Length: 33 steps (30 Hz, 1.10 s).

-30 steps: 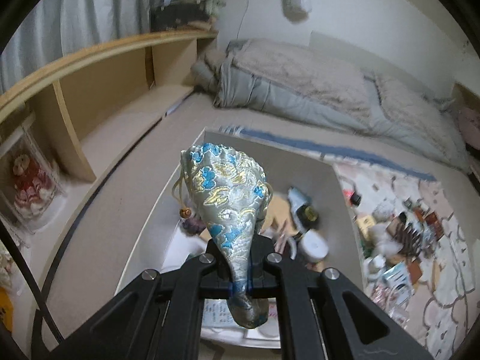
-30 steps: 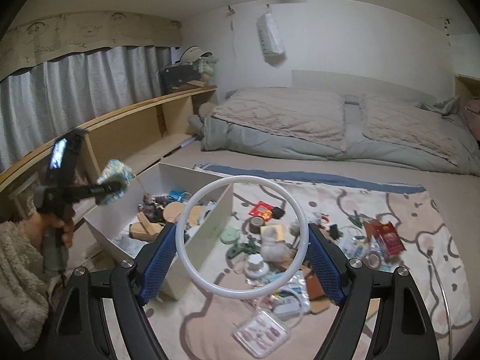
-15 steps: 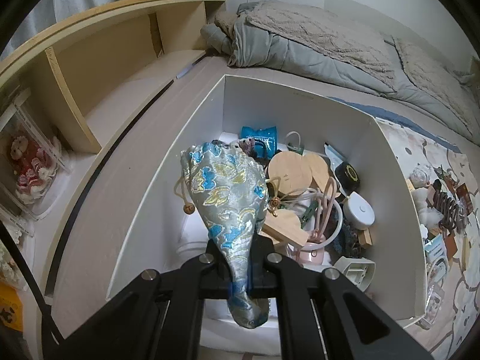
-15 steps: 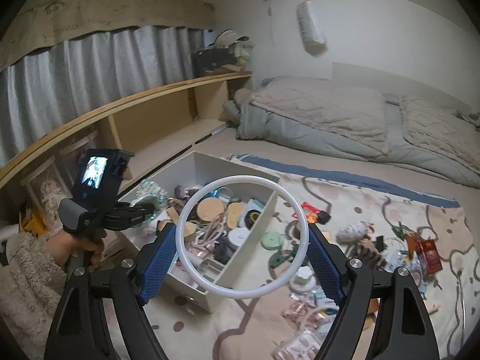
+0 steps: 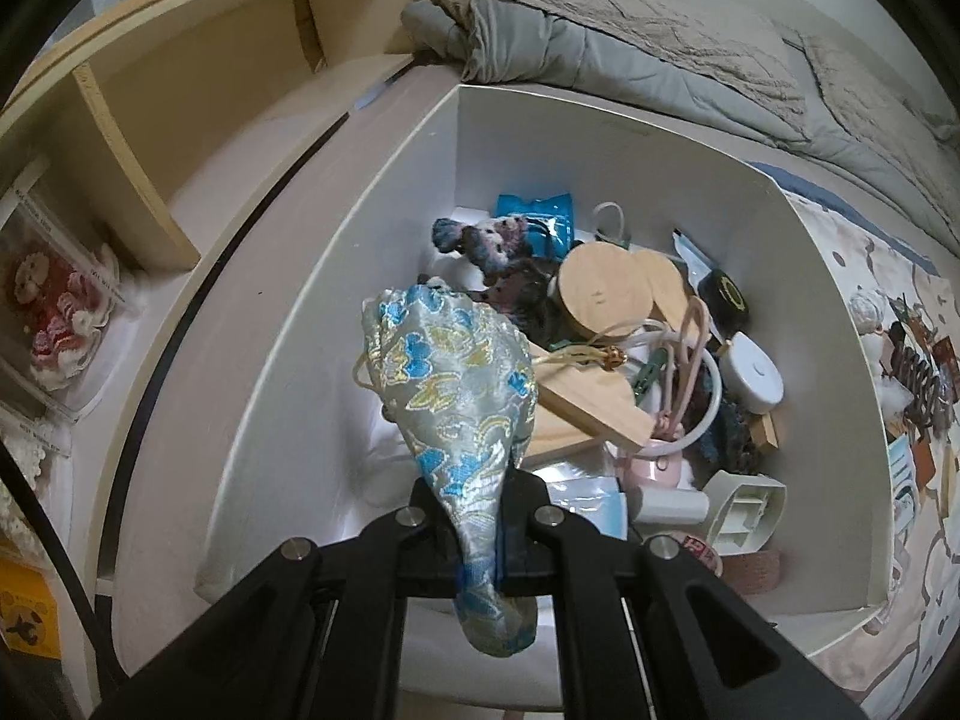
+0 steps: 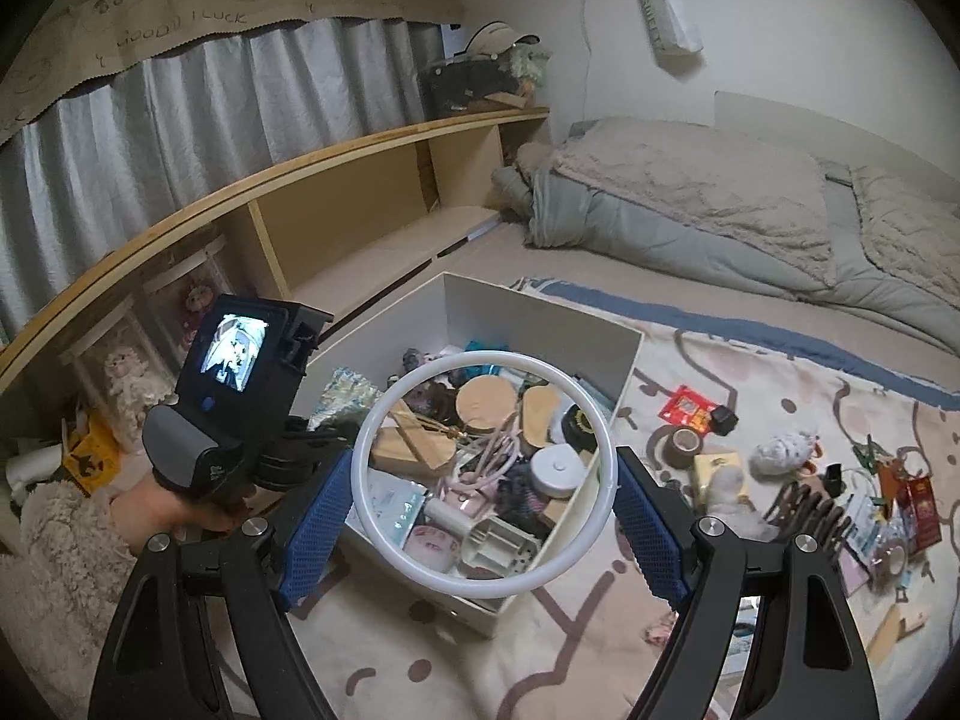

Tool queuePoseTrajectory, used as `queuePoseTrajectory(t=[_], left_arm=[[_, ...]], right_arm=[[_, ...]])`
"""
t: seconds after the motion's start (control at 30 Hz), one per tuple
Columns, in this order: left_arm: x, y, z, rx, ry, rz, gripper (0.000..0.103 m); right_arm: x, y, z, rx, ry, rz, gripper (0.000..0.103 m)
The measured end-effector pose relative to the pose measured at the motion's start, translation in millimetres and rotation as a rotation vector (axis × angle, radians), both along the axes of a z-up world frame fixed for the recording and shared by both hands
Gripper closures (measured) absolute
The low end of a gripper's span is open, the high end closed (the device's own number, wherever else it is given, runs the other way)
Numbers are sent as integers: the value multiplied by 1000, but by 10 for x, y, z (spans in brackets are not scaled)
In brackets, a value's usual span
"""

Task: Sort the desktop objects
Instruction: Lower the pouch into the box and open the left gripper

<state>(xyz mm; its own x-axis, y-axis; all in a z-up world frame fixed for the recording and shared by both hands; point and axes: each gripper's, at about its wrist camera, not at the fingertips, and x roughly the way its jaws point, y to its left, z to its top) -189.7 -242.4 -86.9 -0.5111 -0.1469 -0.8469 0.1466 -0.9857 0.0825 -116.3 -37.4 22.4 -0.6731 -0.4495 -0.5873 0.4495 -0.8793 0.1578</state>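
Wooden shelving [image 6: 336, 192] runs along the left wall under grey curtains [image 6: 180, 120], with a doll in a clear case [image 5: 54, 312] low down beside it. Next comes the left claw [image 5: 480, 516], held over the near end of the white box [image 5: 372, 252] and clamped on the narrow lower part of a brocade pouch [image 5: 456, 384], silver with blue and gold flowers; the pouch stands up between the fingers, its wide gathered mouth topmost and its drawstring trailing right to a gold bead [image 5: 612, 356]. In the right wrist view the same claw shows from behind, a hand [image 6: 174, 504] on its grip and a small lit screen [image 6: 234, 351] on top. Inside the box lie a dark plush toy [image 5: 498, 252], a blue packet [image 5: 534, 210], two round wooden discs [image 5: 603, 294], a wooden block [image 5: 594, 408], a white puck [image 5: 753, 372] and pink cord [image 5: 684, 360], all heaped toward its right side. The right claw [image 6: 483, 498] hangs above the box's near corner, spread wide yet gripping a white ring [image 6: 384, 420] by its outer edge, blue pads [image 6: 312, 522] pressed on either side. Further right a patterned blanket [image 6: 780, 372] carries loose clutter: a red packet [image 6: 687, 408], a tape roll [image 6: 684, 444], a small white plush [image 6: 780, 450]. Grey bedding [image 6: 690, 204] lies behind.
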Motion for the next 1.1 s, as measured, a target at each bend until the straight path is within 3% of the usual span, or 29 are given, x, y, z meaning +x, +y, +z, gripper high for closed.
queuePoseTrajectory(t=[0.03, 0.1, 0.13, 0.3, 0.5, 0.77, 1.1], left_arm=[[6, -8, 11, -1, 6, -2, 91], [27, -18, 47, -7, 28, -7, 64], [40, -17, 70, -10, 44, -10, 58], [59, 16, 134, 5, 78, -29, 41], [88, -3, 184, 58, 99, -43, 30], [153, -22, 249, 55, 115, -39, 29], [305, -30, 498, 87, 194, -38, 29]], right_arm=[[-17, -18, -10, 0, -4, 2, 19], [-49, -48, -31, -7, -12, 13, 19], [-68, -58, -43, -18, -20, 27, 19], [-158, -128, -112, -22, -40, 36, 19], [-244, -213, -209, -15, -67, 37, 19], [-387, -293, -346, -6, -99, 34, 19], [-628, -462, -626, 27, -164, 32, 19]])
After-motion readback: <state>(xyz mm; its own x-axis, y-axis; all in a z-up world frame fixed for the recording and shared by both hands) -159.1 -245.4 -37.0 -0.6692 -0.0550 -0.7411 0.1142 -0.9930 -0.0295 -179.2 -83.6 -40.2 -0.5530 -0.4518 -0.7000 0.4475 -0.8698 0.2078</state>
